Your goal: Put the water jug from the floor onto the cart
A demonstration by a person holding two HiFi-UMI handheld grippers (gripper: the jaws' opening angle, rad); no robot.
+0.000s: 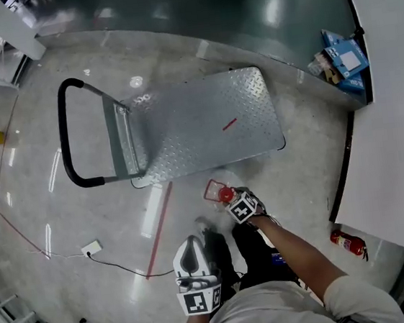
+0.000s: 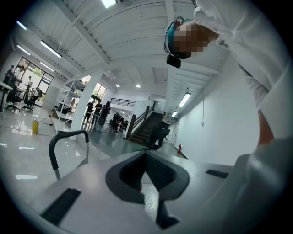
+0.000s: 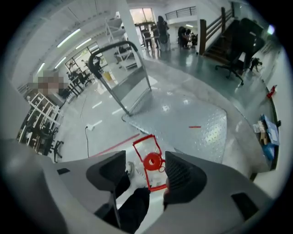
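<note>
A clear water jug [image 1: 218, 190] stands upright on the floor, red cap up and long axis vertical, just off the near edge of the cart [image 1: 205, 124], whose black handle rises at its left end. The right gripper [image 3: 145, 164] hangs over the cap, fingers spread wide, gripping nothing. The left gripper [image 2: 146, 157], nearer, has its fingers closed together, empty. The person's dark trouser leg [image 1: 253, 256] crowds the jug's near side. A red floor stripe [image 1: 159, 231] runs to its left, and a fire extinguisher [image 1: 349, 243] lies by the right wall.

The water jug [image 1: 218, 190] is partly hidden behind the right gripper [image 1: 237, 202]; its clear body hardly shows against the pale floor [image 1: 84, 207].
</note>
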